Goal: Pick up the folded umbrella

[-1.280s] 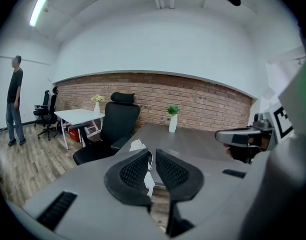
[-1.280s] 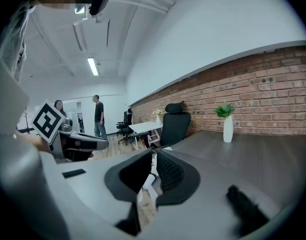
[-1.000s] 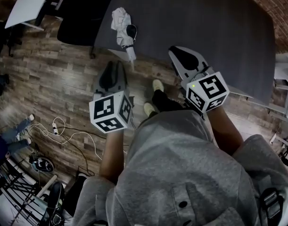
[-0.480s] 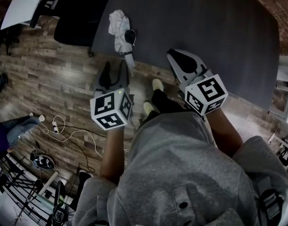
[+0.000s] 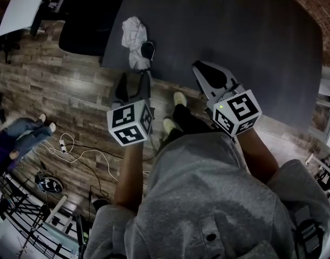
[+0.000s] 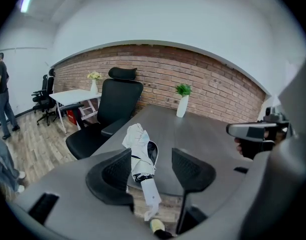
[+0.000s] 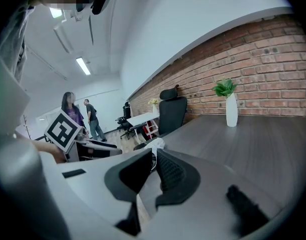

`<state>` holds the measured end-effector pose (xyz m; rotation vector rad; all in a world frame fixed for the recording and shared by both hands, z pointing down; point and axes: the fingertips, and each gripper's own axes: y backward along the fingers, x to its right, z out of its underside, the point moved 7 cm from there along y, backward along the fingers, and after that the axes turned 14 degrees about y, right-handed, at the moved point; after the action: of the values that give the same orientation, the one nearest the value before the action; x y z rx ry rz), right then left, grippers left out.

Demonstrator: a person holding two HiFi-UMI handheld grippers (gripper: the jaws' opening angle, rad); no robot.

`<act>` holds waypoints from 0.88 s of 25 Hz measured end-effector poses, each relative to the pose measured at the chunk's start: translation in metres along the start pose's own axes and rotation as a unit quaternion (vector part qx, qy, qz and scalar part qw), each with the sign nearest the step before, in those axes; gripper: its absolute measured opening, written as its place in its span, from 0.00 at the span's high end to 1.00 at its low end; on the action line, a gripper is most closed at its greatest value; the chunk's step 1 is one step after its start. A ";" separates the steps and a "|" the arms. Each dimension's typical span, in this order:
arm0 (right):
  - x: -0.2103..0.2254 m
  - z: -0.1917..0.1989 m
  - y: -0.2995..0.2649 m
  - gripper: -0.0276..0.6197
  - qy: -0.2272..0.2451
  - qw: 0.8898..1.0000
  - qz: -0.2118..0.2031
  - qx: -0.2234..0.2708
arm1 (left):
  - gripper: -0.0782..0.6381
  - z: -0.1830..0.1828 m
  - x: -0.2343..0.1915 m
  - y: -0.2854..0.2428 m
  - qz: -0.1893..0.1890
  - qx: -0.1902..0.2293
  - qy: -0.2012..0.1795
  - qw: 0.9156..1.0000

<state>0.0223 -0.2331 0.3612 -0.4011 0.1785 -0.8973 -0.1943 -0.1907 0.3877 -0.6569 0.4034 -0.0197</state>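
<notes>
The folded umbrella [image 5: 133, 39], white with a dark strap loop, lies on the dark grey tabletop [image 5: 235, 31] close to its near left corner. Its handle end points at me and sticks out past the edge. My left hand-held gripper [image 5: 133, 81] hovers just short of that end, angled downward. Its jaws are opening and stand well apart; in the left gripper view the umbrella shows in the gap between them, but the pads touch nothing. My right hand-held gripper [image 5: 207, 69] is over the tabletop's near edge, well to the right of the umbrella, its jaws drawn together at the tips with nothing in them. Beyond the umbrella a black office chair [image 6: 120, 101] stands at the tabletop's left side. A white vase [image 6: 182, 106] with a green sprig sits at the far edge in front of a brick wall [image 6: 218, 91]. Below me are my shoes [image 5: 180, 97] on the wooden floor [image 5: 62, 90].
</notes>
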 end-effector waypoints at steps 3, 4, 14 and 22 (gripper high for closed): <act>0.007 0.005 -0.007 0.89 -0.005 1.000 -0.004 -0.006 | 0.54 0.002 -0.004 -0.016 -0.006 -0.011 0.005 1.000; 0.009 0.007 -0.010 0.89 -0.006 1.000 -0.005 -0.009 | 0.54 0.003 -0.006 -0.021 -0.008 -0.015 0.007 1.000; 0.034 0.023 -0.025 0.90 -0.026 0.999 -0.010 -0.028 | 0.50 0.017 -0.016 -0.071 -0.034 -0.056 0.003 0.998; 0.055 0.039 -0.036 0.89 -0.048 0.998 -0.006 -0.044 | 0.47 0.022 -0.028 -0.113 -0.056 -0.076 0.012 0.995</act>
<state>0.0429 -0.2861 0.4123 -0.5264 0.1287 -0.8825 -0.1998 -0.2632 0.4810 -0.8304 0.3929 -0.1046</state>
